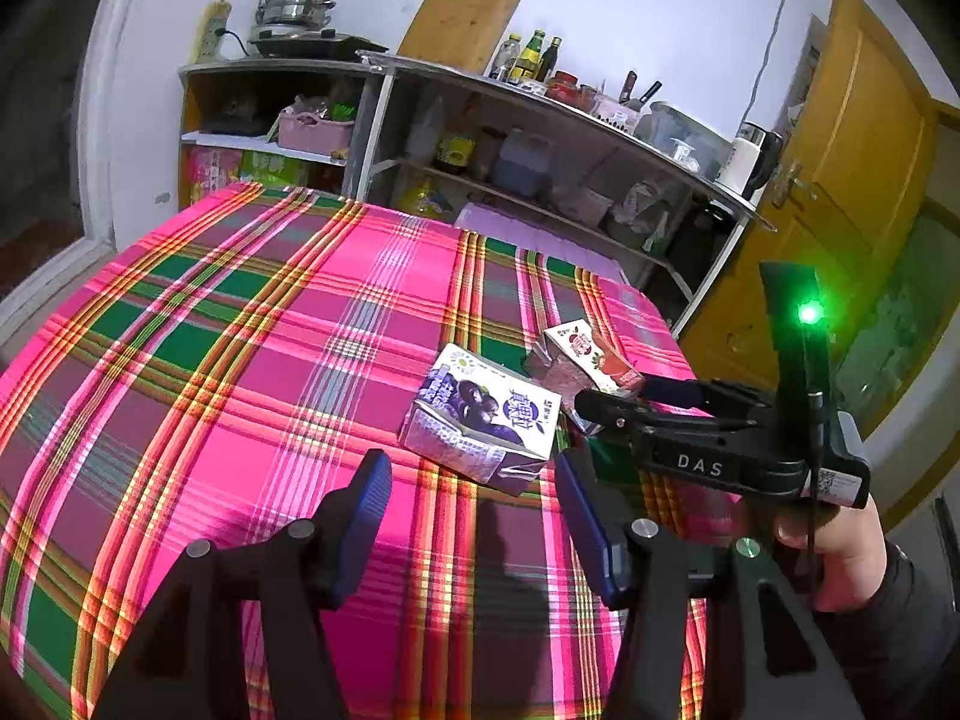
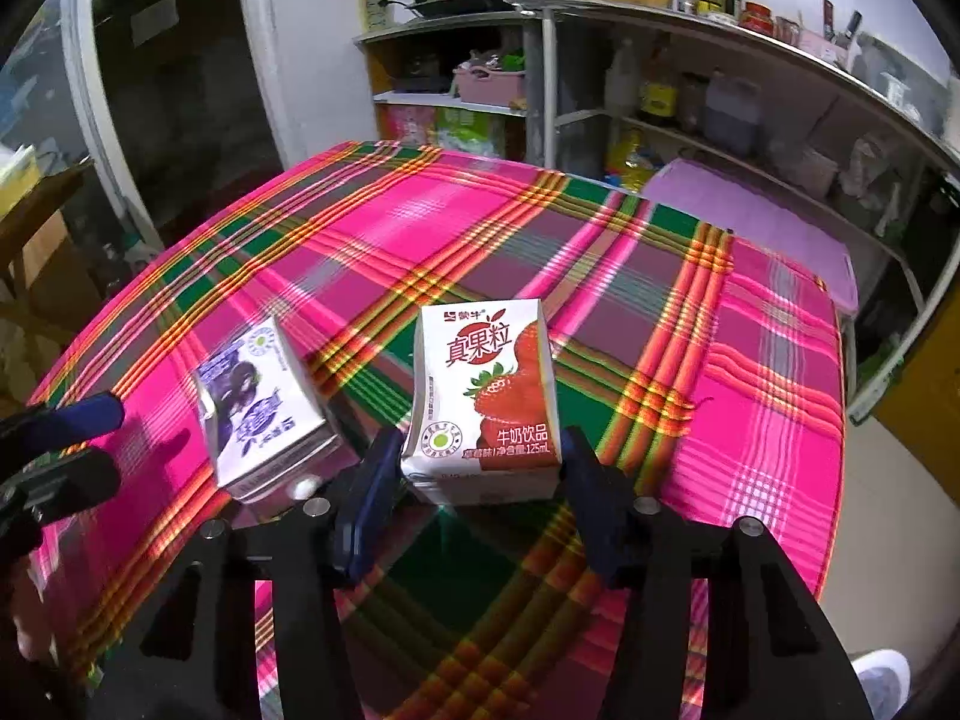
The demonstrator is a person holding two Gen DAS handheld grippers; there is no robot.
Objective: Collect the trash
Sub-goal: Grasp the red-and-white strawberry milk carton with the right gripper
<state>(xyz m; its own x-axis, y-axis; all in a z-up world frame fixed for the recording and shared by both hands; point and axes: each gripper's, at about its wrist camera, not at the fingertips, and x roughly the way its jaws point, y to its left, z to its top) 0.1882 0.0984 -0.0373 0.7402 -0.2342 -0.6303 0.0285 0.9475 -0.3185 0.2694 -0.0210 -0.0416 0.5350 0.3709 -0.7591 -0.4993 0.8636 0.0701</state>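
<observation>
On the pink plaid tablecloth [image 1: 252, 324] the left gripper [image 1: 474, 516] hovers with its blue-padded fingers [image 1: 366, 516] spread wide and nothing between them; just ahead of its tips lies the blueberry milk carton [image 1: 483, 420], flat on its side and dented at one end. To the right of that carton, and just beside it, lies the strawberry milk carton [image 2: 486, 402], also on the cloth. The right gripper [image 2: 480, 498] straddles the strawberry carton's near end, a finger on each side; the pads seem to meet the carton's edges, though whether they press on it I cannot tell. A hand [image 1: 840, 546] in a dark sleeve holds that gripper from the right. Behind the table stand cluttered metal shelves [image 1: 540, 120].
</observation>
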